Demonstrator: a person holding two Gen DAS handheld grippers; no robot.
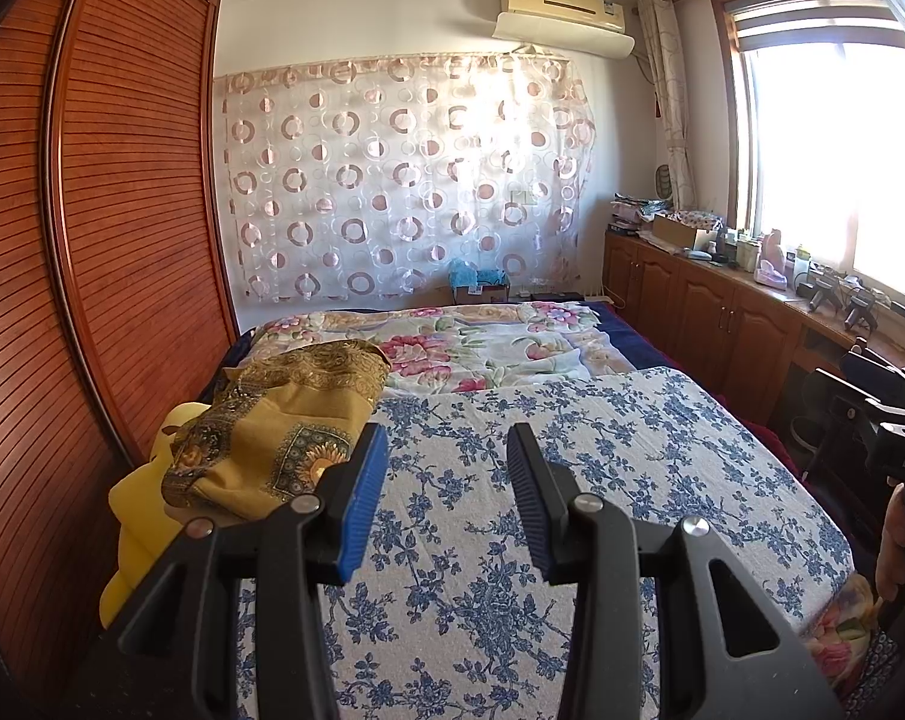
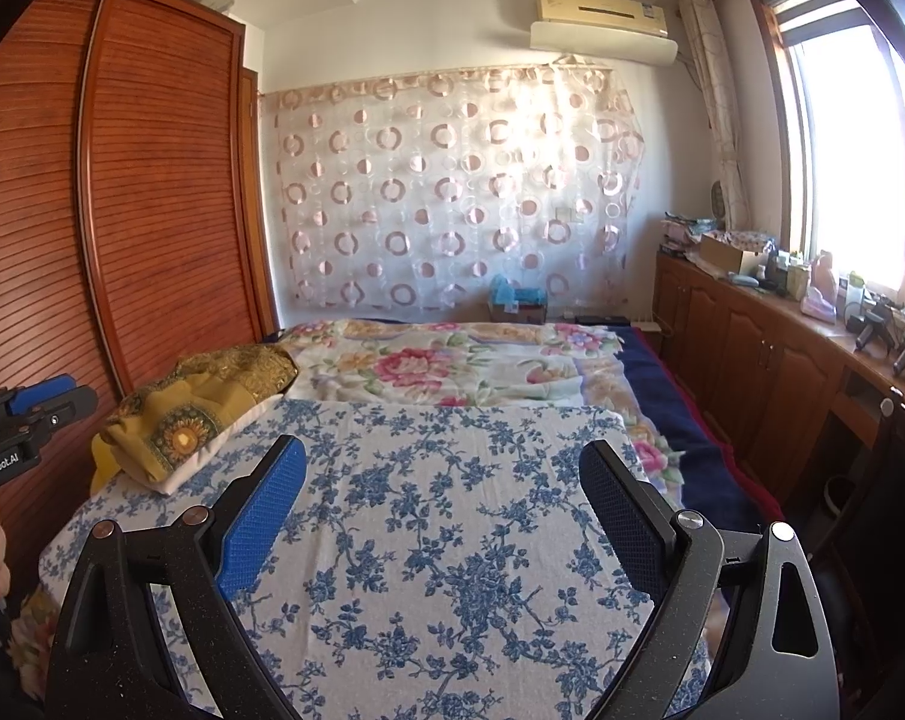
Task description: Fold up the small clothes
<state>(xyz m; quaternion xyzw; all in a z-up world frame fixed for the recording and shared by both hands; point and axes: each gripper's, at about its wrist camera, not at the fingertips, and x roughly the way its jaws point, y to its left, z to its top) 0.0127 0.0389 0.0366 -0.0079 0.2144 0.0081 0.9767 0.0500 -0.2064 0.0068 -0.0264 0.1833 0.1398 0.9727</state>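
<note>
A bedroom, mid-chore: at far left the slatted wooden wardrobe point(image 1: 122, 210) runs out of frame, its top edge cut off. Against it, on the left side of the bed, lies the mustard-and-gold patterned garment point(image 1: 272, 432), bunched in a loose heap; its full shape cannot be read, and part of it drapes over a yellow item point(image 1: 131, 516) that is mostly hidden beneath. A white layer shows under the heap in the right wrist view, too little to identify.

The left tool point(image 1: 446, 498) hovers over the blue-flowered white cloth point(image 1: 602, 480) with its jaws narrowly apart and nothing between them; its left finger overlaps the garment's edge in the picture, though whether they touch cannot be told. The right tool point(image 2: 443, 519) hangs above the same cloth, jaws spread wide and empty, well apart from the garment.

Beyond the cloth lies a pink-flowered quilt point(image 1: 482, 342), and a circle-patterned curtain point(image 1: 404, 180) covers the far wall. At right, a wooden cabinet point(image 1: 722, 318) carries clutter too small to name, beneath a glare-washed window point(image 1: 824, 156).
</note>
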